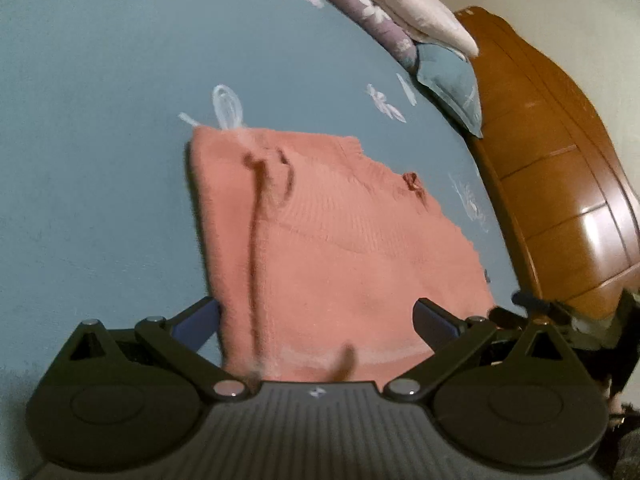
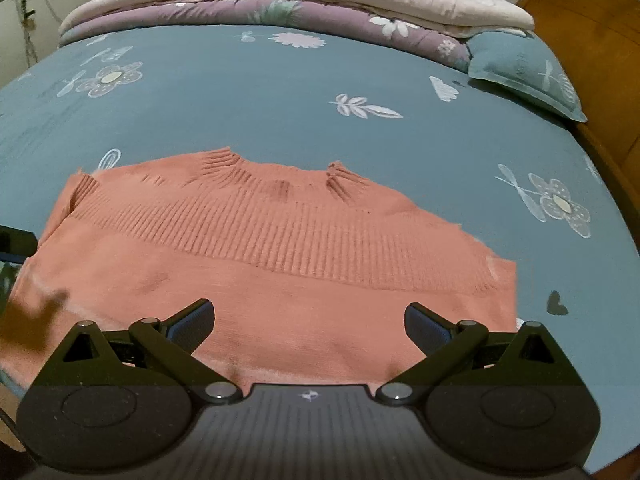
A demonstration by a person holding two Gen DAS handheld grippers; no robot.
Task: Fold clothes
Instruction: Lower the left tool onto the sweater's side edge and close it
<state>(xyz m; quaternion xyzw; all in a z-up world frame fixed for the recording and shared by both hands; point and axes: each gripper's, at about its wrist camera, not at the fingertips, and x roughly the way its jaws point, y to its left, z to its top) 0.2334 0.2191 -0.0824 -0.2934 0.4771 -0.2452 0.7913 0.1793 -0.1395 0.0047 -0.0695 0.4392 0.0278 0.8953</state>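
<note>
A salmon-pink knitted sweater (image 2: pixel 256 248) lies folded flat on the blue flowered bedsheet (image 2: pixel 240 92), its ribbed band running across the far side. The left wrist view shows the same sweater (image 1: pixel 328 248) with a long crease down its left part. My left gripper (image 1: pixel 316 320) is open, hovering over the sweater's near edge with nothing between its fingers. My right gripper (image 2: pixel 308 322) is open too, above the near edge of the sweater, holding nothing. At the right edge of the left wrist view, part of the right gripper (image 1: pixel 532 312) shows.
Folded quilts (image 2: pixel 280 4) in pink and purple lie along the far side of the bed. A blue pillow (image 2: pixel 528 72) sits at the far right, against the wooden headboard (image 1: pixel 560 160). Bare sheet (image 1: pixel 100 120) spreads left of and beyond the sweater.
</note>
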